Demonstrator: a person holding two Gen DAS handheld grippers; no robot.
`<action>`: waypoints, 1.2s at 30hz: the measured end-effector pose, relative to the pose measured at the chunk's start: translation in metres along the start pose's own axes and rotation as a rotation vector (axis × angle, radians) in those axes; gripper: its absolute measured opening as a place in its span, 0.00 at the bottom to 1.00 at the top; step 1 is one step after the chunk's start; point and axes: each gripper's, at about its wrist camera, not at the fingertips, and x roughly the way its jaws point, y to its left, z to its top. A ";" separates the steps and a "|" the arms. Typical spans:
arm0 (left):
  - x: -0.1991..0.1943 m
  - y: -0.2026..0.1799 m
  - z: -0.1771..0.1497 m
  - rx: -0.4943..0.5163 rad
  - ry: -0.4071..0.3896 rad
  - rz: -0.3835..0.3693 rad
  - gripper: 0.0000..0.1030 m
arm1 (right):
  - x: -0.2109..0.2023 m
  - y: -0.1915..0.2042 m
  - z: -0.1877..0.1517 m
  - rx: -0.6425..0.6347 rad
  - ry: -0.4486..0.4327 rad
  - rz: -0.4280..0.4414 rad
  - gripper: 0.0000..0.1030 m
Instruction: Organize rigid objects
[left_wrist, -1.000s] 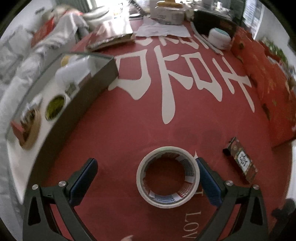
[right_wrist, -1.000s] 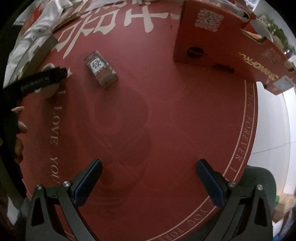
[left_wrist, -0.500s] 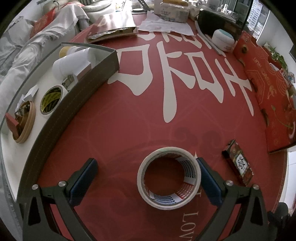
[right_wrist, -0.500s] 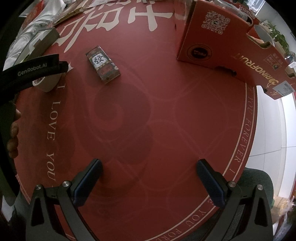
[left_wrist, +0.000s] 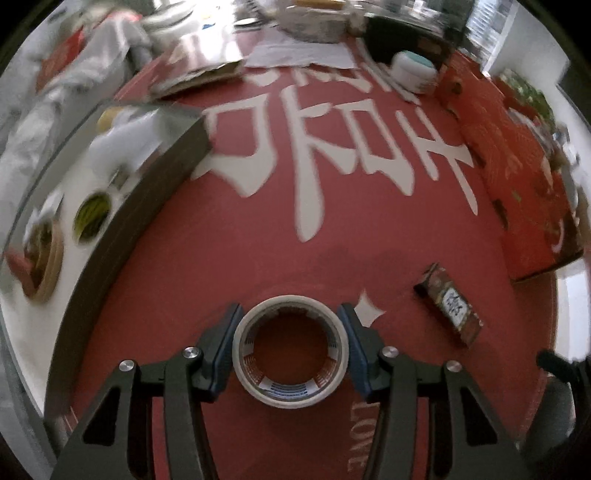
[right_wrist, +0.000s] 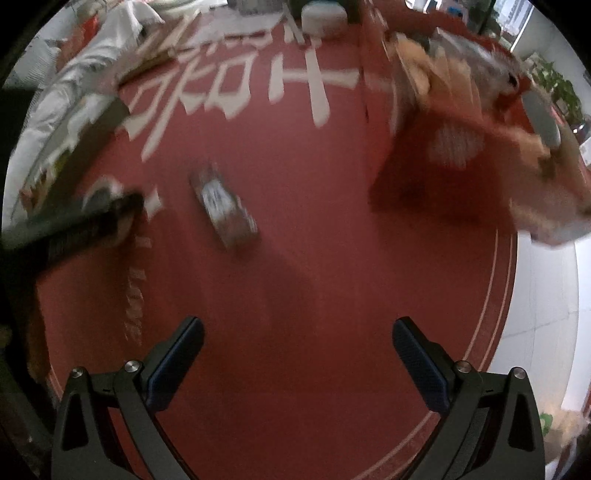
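Note:
My left gripper (left_wrist: 290, 317) is shut on a white tape roll (left_wrist: 243, 343), one blue pad on each side of it, over the red mat (left_wrist: 258, 229). A small dark card box (left_wrist: 448, 304) lies to its right; it also shows in the blurred right wrist view (right_wrist: 223, 206). A long dark-walled tray (left_wrist: 122, 229) at the left holds a green tape roll (left_wrist: 91, 218) and a wooden tape dispenser (left_wrist: 42, 266). My right gripper (right_wrist: 297, 360) is open and empty above the mat. The left gripper (right_wrist: 74, 225) shows at that view's left edge.
A red gift box (left_wrist: 517, 177) lies along the right side, and shows blurred in the right wrist view (right_wrist: 461, 155). A white jar (left_wrist: 413, 72), papers (left_wrist: 299, 55) and a flat package (left_wrist: 195, 70) sit at the far end. White bedding (left_wrist: 74, 74) lies at the far left.
My left gripper has closed its fingers onto the white tape roll. The right gripper has swung up and forward, bringing the card box and red box nearer the centre.

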 end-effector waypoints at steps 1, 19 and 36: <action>-0.005 0.009 -0.004 -0.027 0.000 -0.016 0.54 | -0.001 0.003 0.007 -0.009 -0.016 -0.003 0.99; -0.059 0.048 -0.072 -0.101 -0.032 -0.001 0.54 | 0.011 0.057 0.029 -0.123 0.008 0.045 0.24; -0.133 0.065 -0.082 -0.150 -0.200 -0.002 0.54 | -0.072 0.041 -0.008 0.036 -0.110 0.320 0.24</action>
